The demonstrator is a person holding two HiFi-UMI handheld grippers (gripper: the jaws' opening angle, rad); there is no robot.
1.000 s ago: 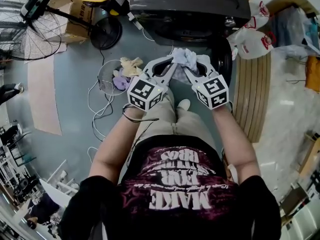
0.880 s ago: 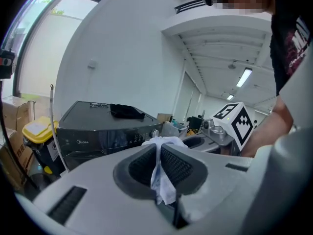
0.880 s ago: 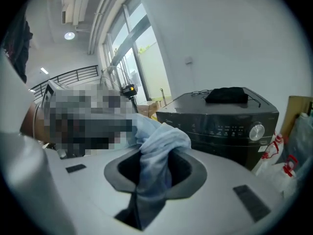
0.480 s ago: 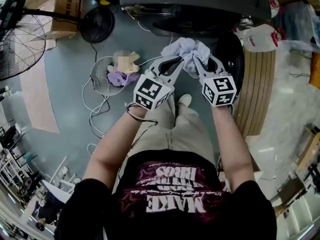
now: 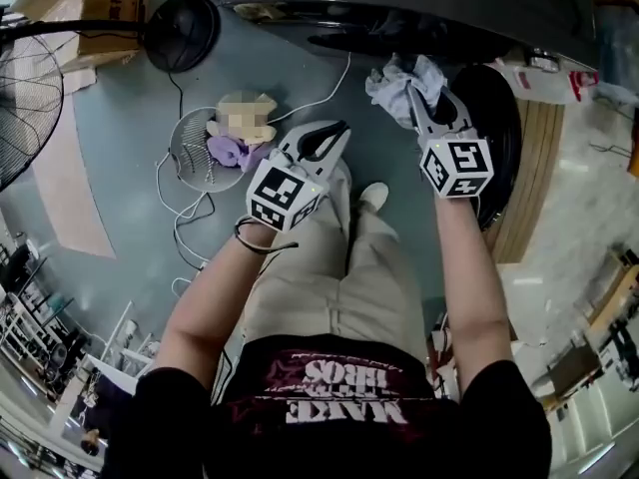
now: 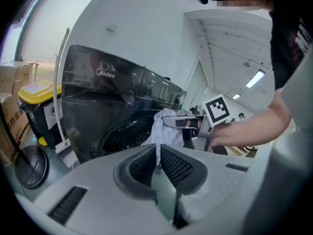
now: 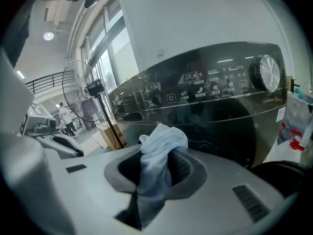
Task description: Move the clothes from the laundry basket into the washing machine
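My right gripper (image 5: 411, 86) is shut on a pale blue-white cloth (image 5: 397, 74), held just in front of the dark washing machine (image 5: 399, 8) and beside its open round door (image 5: 496, 133). In the right gripper view the cloth (image 7: 159, 148) bunches up between the jaws, before the machine's control panel (image 7: 210, 87). My left gripper (image 5: 337, 131) is shut and empty, lower and to the left, apart from the cloth. The left gripper view shows the drum opening (image 6: 122, 133) and the cloth (image 6: 161, 126) in the right gripper (image 6: 188, 124). The wire laundry basket (image 5: 188, 133) on the floor holds purple clothes (image 5: 228, 151).
A standing fan (image 5: 25, 98) and its round base (image 5: 180, 30) stand at the left, with cardboard boxes (image 5: 80, 8) behind. Cables (image 5: 180, 208) trail over the floor by the basket. A wooden board (image 5: 539, 183) and white bags (image 5: 559, 73) lie right of the door.
The two grippers were together at the cloth. The right one has carried the cloth up and right toward the machine. The left one has drawn away to the lower left without it.
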